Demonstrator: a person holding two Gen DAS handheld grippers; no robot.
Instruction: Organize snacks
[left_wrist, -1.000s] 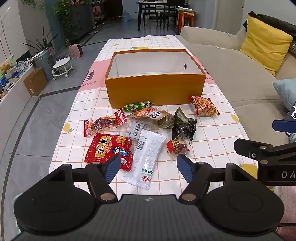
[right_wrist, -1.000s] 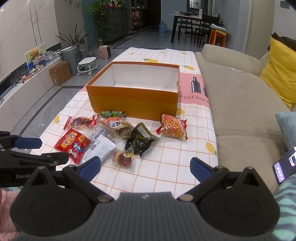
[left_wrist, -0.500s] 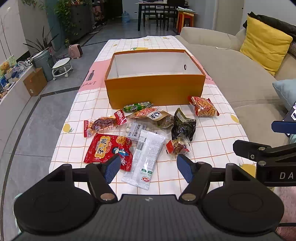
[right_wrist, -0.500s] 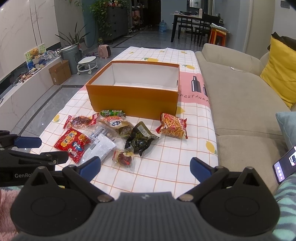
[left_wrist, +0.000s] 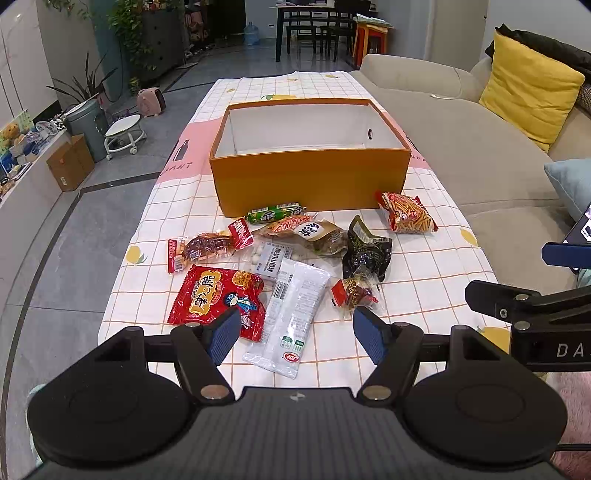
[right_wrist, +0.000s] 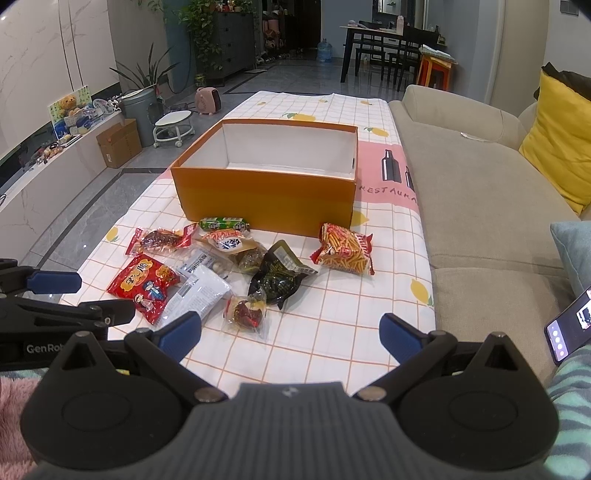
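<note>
An empty orange box (left_wrist: 312, 179) (right_wrist: 266, 194) stands mid-table on a checked cloth. Before it lie several snack packs: a green sausage (left_wrist: 275, 213), a red chip bag (left_wrist: 219, 295) (right_wrist: 144, 282), a white pack (left_wrist: 295, 314), a dark pack (left_wrist: 365, 254) (right_wrist: 279, 277), a small red sweet (left_wrist: 352, 291) (right_wrist: 245, 312) and an orange-stick bag (left_wrist: 406, 218) (right_wrist: 345, 249). My left gripper (left_wrist: 295, 334) hovers open near the table's front edge, above the white pack's end. My right gripper (right_wrist: 291, 334) is open and empty, to the right of the pile.
A beige sofa (right_wrist: 480, 192) with a yellow cushion (left_wrist: 532, 92) runs along the table's right side. A phone (right_wrist: 569, 328) shows at the right edge. To the left, the floor holds a stool (left_wrist: 123, 133), a cardboard box (left_wrist: 70, 162) and plants.
Both views show a slight drift only; the snacks and box have not moved and both grippers stay open.
</note>
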